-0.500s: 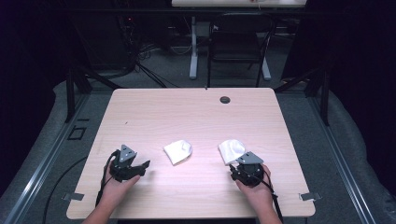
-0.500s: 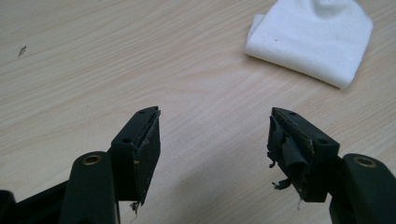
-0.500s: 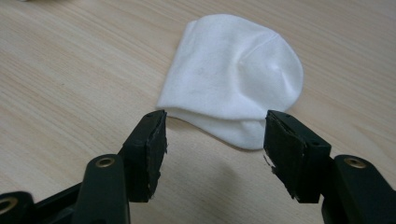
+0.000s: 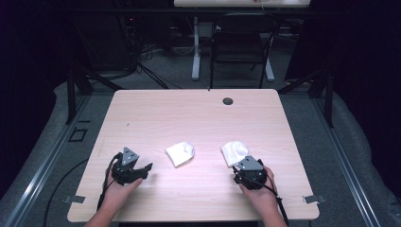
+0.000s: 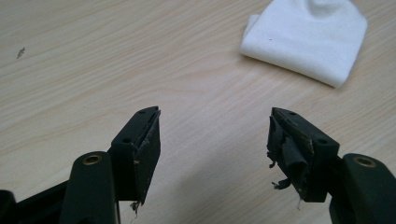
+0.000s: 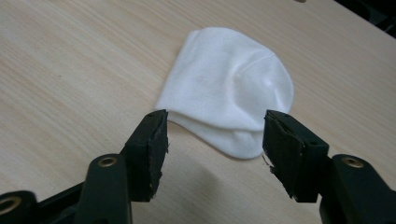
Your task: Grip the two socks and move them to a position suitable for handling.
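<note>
1. The wooden surface point(image 4: 156, 113) spans mid-frame.
2. Compared with a moment ago, both white socks lie unmoved: one sock point(image 4: 180, 153) centre, another sock point(image 4: 233, 152) right of centre.
3. The right gripper point(image 6: 212, 140) has its jaws wide at that sock's edge, so nothing is grasped.
4. The left gripper point(image 5: 212, 140), lower left, has its jaws wide, empty.
</note>
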{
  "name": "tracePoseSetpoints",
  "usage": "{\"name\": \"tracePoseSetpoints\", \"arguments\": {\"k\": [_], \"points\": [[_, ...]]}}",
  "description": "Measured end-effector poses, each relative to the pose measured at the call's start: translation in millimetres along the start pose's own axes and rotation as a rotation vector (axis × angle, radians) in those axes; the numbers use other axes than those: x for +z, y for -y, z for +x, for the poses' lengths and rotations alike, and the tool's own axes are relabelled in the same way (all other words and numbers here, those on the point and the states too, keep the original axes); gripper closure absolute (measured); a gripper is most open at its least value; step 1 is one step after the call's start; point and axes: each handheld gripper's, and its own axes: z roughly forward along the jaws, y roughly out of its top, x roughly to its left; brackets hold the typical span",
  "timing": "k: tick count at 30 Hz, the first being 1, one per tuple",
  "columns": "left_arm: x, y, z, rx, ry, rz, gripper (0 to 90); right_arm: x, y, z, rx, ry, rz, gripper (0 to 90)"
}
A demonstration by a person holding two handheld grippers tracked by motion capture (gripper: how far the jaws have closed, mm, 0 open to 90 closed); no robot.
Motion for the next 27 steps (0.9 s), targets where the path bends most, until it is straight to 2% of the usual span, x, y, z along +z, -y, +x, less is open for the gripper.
{"name": "tracePoseSetpoints", "arguments": {"k": [2, 3, 6, 7, 10, 11, 13, 17, 19, 21, 23, 25, 27], "points": [[0.1, -0.8, -1.2, -0.014, 0.010, 0.000, 36.0, 0.4, 0.1, 0.7, 0.006, -0.006, 0.008, 42.3], [1.3, -2.6, -4.4, -0.041, 0.033, -0.011, 37.0, 1.0, 0.2, 1.6, 0.016, -0.013, 0.033, 46.8], [4.6, -7.7, -12.3, -0.033, 0.043, -0.005, 39.4, 1.2, -0.5, 1.8, 0.036, -0.026, 0.039, 50.4], [8.8, -14.4, -22.0, -0.023, 0.058, -0.002, 42.4, -0.2, -1.6, 1.5, 0.048, -0.039, 0.025, 52.3], [13.3, -21.0, -29.3, -0.013, 0.060, 0.001, 47.0, -1.7, -2.6, 1.3, 0.051, -0.031, 0.020, 53.5], [19.3, -29.1, -36.6, -0.030, 0.050, 0.007, 51.2, -3.2, -2.8, 0.7, 0.062, -0.020, 0.021, 54.9], [25.9, -36.5, -41.9, -0.054, 0.067, 0.003, 52.6, -5.2, -3.1, -1.0, 0.071, -0.013, 0.016, 56.9], [43.8, -50.0, -59.1, -0.038, 0.058, 0.021, 47.9, -6.6, -1.9, -3.5, 0.114, -0.052, 0.016, 57.8], [47.6, -52.5, -63.3, -0.034, 0.058, 0.023, 48.8, -6.6, -1.5, -3.5, 0.126, -0.064, 0.017, 57.8], [56.7, -60.6, -71.3, -0.024, 0.055, 0.027, 53.8, -6.3, -1.8, -3.8, 0.122, -0.073, 0.013, 57.7], [59.5, -63.8, -73.0, -0.022, 0.045, 0.026, 55.7, -6.0, -2.2, -3.8, 0.120, -0.075, 0.011, 57.5], [66.6, -68.5, -74.3, -0.043, 0.033, 0.029, 59.0, -5.0, -2.7, -3.2, 0.117, -0.084, 0.009, 57.2], [72.1, -70.0, -74.8, -0.043, 0.019, 0.052, 59.8, -5.4, -3.3, -2.3, 0.116, -0.089, 0.009, 57.3]]}}
